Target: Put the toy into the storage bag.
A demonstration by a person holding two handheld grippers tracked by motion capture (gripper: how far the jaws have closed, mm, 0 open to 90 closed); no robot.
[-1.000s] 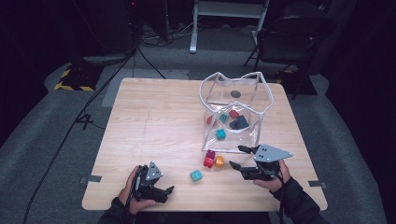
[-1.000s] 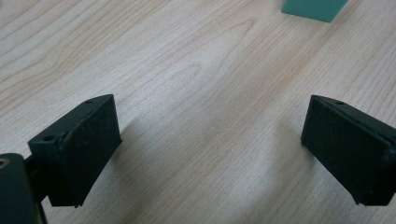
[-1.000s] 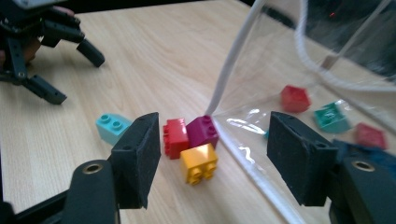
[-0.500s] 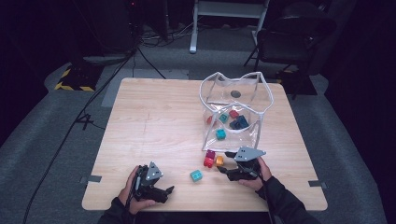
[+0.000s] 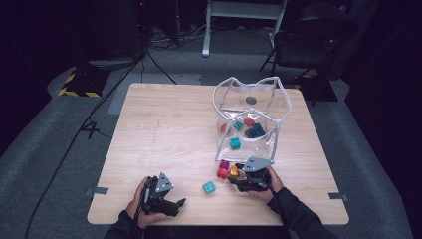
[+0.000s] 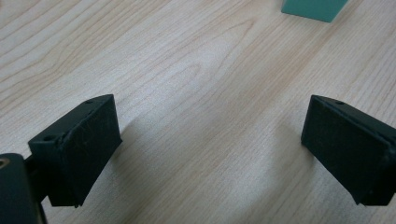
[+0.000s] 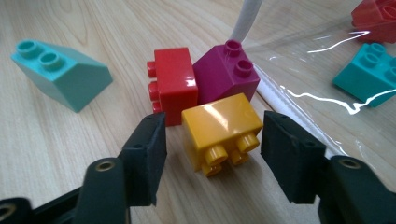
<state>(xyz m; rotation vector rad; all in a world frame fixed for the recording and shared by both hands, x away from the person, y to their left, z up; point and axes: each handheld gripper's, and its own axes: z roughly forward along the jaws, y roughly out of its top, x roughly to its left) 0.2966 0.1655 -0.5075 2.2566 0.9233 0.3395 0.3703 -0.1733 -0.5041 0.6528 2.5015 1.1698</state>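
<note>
My left gripper (image 5: 175,204) rests on the table (image 5: 164,129) near its front edge, jaws wide apart, nothing between them. A teal brick (image 5: 209,187) lies between my hands. My right gripper (image 7: 212,154) has just been closing; the yellow brick (image 7: 222,129) sits between its pads, gaps either side, touching the red brick (image 7: 173,84) and purple brick (image 7: 226,74) beside the clear bag (image 5: 249,119).

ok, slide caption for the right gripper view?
Right gripper jaws closing around a yellow brick, red and magenta bricks behind it.
</note>
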